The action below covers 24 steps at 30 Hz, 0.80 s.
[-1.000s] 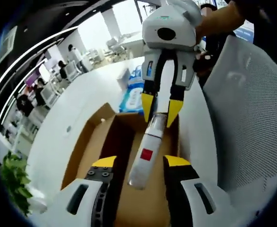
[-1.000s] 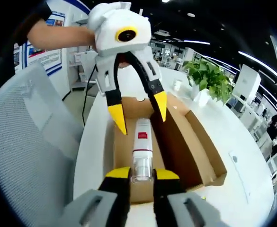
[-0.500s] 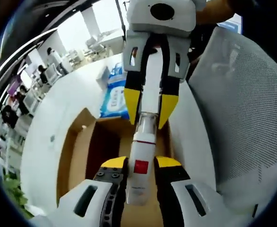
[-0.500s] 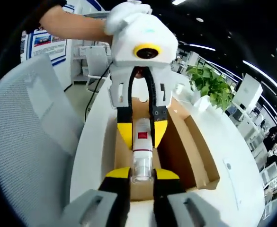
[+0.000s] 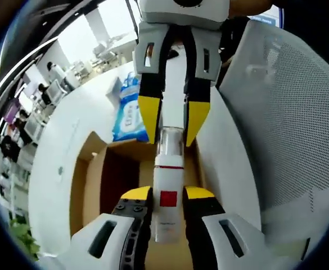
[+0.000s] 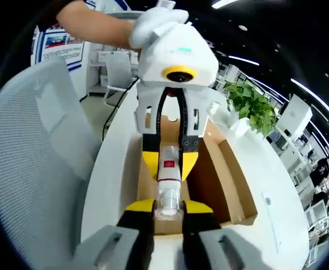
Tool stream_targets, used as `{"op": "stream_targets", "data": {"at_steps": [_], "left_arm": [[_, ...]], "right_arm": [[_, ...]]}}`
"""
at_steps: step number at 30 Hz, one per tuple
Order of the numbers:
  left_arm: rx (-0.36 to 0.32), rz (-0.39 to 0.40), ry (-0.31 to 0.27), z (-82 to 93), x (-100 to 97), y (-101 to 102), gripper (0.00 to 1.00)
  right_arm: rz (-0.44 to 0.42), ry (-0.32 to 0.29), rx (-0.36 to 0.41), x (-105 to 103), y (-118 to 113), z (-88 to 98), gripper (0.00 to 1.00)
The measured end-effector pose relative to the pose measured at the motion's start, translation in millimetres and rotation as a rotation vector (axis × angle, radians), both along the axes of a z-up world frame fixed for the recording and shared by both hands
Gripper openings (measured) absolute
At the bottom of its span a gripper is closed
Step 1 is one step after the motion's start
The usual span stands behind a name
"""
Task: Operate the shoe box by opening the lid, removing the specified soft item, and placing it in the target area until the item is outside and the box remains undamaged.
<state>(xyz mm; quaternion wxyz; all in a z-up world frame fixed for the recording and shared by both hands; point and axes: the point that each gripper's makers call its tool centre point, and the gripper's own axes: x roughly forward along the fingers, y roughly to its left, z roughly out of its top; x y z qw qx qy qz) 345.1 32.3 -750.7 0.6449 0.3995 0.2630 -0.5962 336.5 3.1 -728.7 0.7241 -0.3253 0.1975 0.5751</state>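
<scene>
I am holding a white tube (image 5: 167, 198) with a red square label and a clear cap between my two grippers, above the open shoe box (image 5: 115, 179). In the left gripper view, my left gripper (image 5: 167, 194) is pinching the tube's white labelled end between its yellow-tipped jaws, and my right gripper (image 5: 174, 121) is reaching in from the top, its yellow fingertips (image 5: 148, 115) flanking the clear cap end. In the right gripper view the same tube (image 6: 167, 174) is running straight away from me: my right gripper (image 6: 168, 206) is closing its jaws on the clear cap, and my left gripper (image 6: 167, 160) is coming down from above with its jaws pressed against the white body on both sides of the red label. The tube is lifted over the brown cardboard interior of the shoe box (image 6: 227, 181), which is lying open on a white table (image 6: 105, 174), its flaps spread outward. A blue-and-white pack (image 5: 130, 111) is lying on the table just beyond the box in the left gripper view. A grey mesh chair (image 6: 32, 163) is standing beside the table, and a green potted plant (image 6: 253, 104) is sitting on the table past the box. A gloved hand (image 6: 151, 21) is gripping the top of my left gripper.
</scene>
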Motion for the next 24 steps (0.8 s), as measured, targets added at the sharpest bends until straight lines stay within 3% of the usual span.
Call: {"op": "stream_targets", "data": {"at_steps": [3, 4, 8, 11, 13, 17, 21, 24], "left_arm": [[0.003, 0.007, -0.018, -0.2, 0.8, 0, 0.19], [0.003, 0.009, -0.021, 0.0, 1.1, 0, 0.19], [0.029, 0.041, -0.019, -3.4, 4.5, 5, 0.19], [0.03, 0.045, -0.024, -4.4, 5.5, 8, 0.19], [0.025, 0.054, -0.03, -3.6, 6.1, 10, 0.19], [0.004, 0.068, -0.05, 0.2, 8.1, 9, 0.19], [-0.009, 0.059, -0.075, 3.4, 7.2, 7, 0.19], [-0.02, 0.057, -0.09, 6.1, 7.8, 5, 0.2]], "right_arm": [[-0.007, -0.001, 0.029, 1, -1, 1.3, 0.14], [-0.042, 0.036, 0.069, 1, 1, 3.5, 0.15], [-0.118, 0.072, 0.124, 8, -3, 8.9, 0.14], [-0.189, 0.151, 0.165, 9, -7, 7.9, 0.17], [-0.282, 0.261, 0.233, 10, -10, 7.1, 0.19], [-0.386, 0.402, 0.341, 13, -10, 6.6, 0.22], [-0.454, 0.46, 0.402, 18, -12, 5.3, 0.24], [-0.496, 0.543, 0.444, 17, -11, 4.7, 0.25]]}}
